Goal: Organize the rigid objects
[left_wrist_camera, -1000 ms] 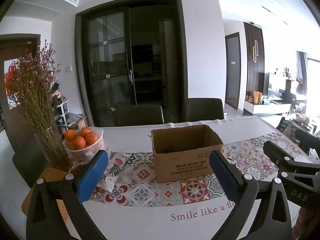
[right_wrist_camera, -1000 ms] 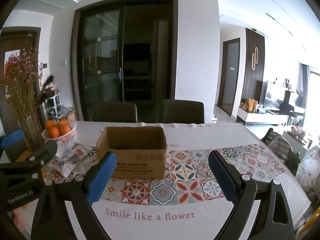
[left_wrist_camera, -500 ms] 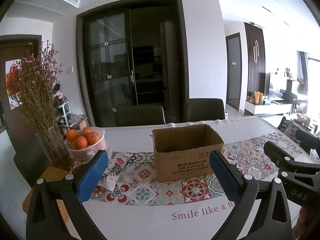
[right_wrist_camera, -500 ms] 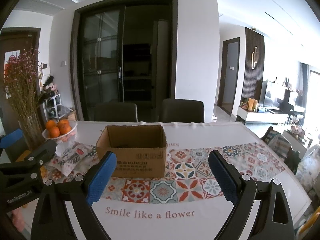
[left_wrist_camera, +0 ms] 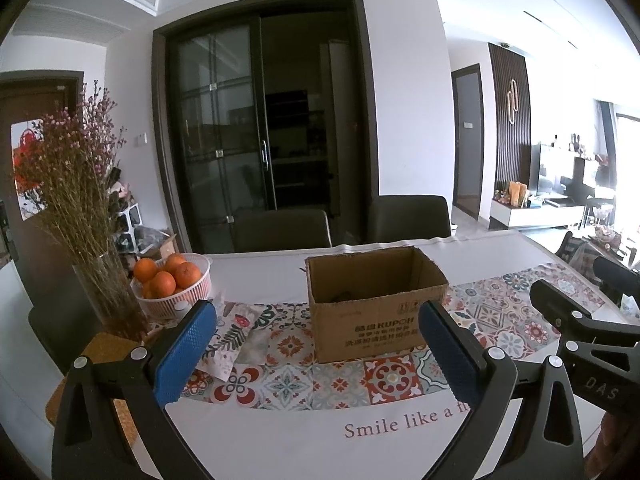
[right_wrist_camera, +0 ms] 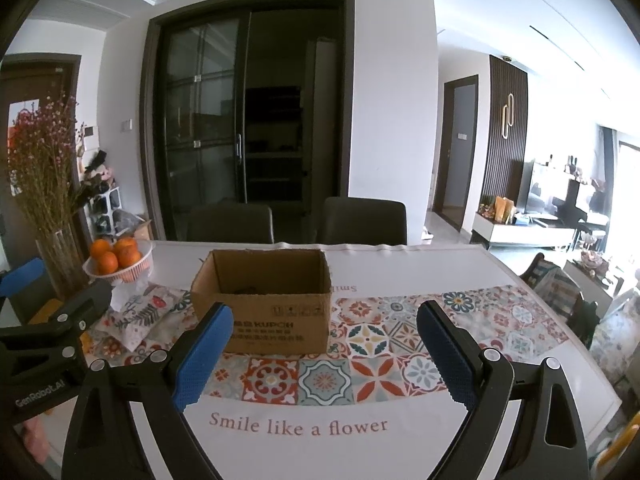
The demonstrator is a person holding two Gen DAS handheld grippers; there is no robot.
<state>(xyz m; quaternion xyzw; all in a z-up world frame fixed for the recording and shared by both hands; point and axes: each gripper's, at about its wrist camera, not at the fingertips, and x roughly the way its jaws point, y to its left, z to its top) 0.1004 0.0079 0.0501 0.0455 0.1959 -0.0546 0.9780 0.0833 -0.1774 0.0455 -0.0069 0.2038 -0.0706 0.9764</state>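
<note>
Nothing has changed over the last second: both grippers hang where they were, above the near edge of the worktop, and the scene beyond them is the same. The left gripper has its blue fingers spread wide with nothing between them, and the right gripper is released and empty too. The box, an open cardboard carton, stands on the tiled runner ahead of both, nearer the left gripper's side in the right wrist view. Something dark lies on its floor, too shadowed to name. To its left lie a floral pouch, a white basket of oranges and a glass vase of dried flowers; the pouch is just beside the box, the basket and vase behind it. No loose rigid item shows on the bare cloth. This stillness probably marks a pause at one end of the job, with the box either waiting to be filled or already holding what belongs in it; the pictures do not settle which.
</note>
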